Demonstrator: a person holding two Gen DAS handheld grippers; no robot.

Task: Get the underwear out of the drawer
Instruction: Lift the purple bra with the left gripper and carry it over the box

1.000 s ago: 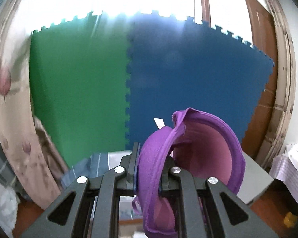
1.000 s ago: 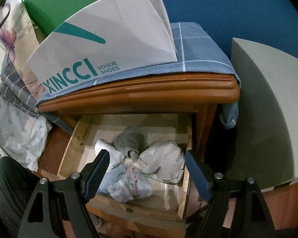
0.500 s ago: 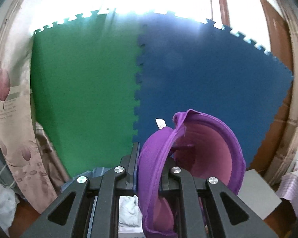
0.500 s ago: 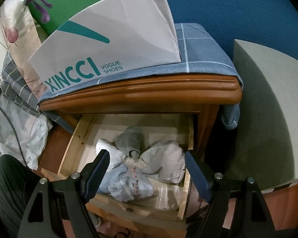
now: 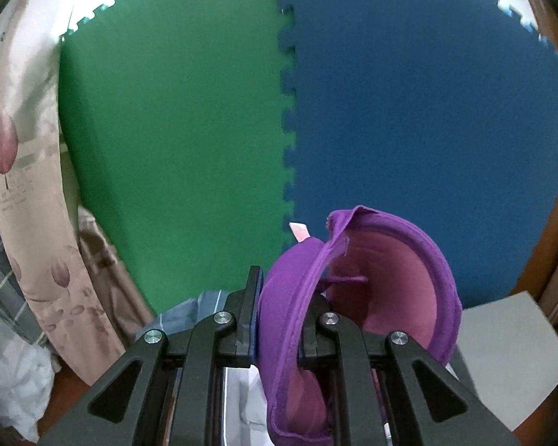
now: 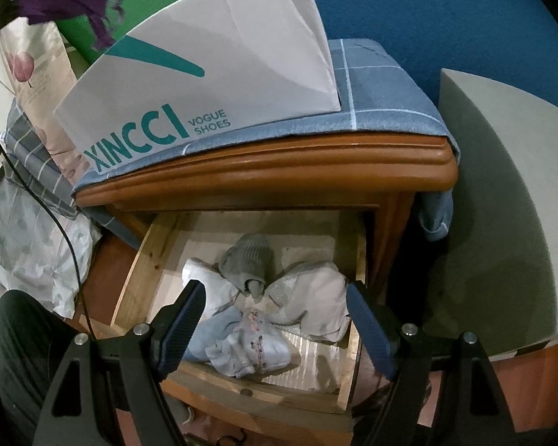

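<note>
Nearest the lens, the left hand-held gripper (image 5: 277,319) was clamped nearly shut on a purple bra (image 5: 357,297), pinched by the edge of one cup so that the rest hung clear of the jaws, presumably for carrying to a set-down spot; the right hand-held gripper (image 6: 275,323) hovered with jaws wide and empty over the open drawer (image 6: 145,260), apparently poised for the next pick. Inside the drawer lay a loose heap of pale underwear (image 6: 264,316); beyond it, a shoe box (image 6: 219,74) stood on the cloth-covered nightstand (image 6: 279,174), against green and blue foam mats (image 5: 427,111).
</note>
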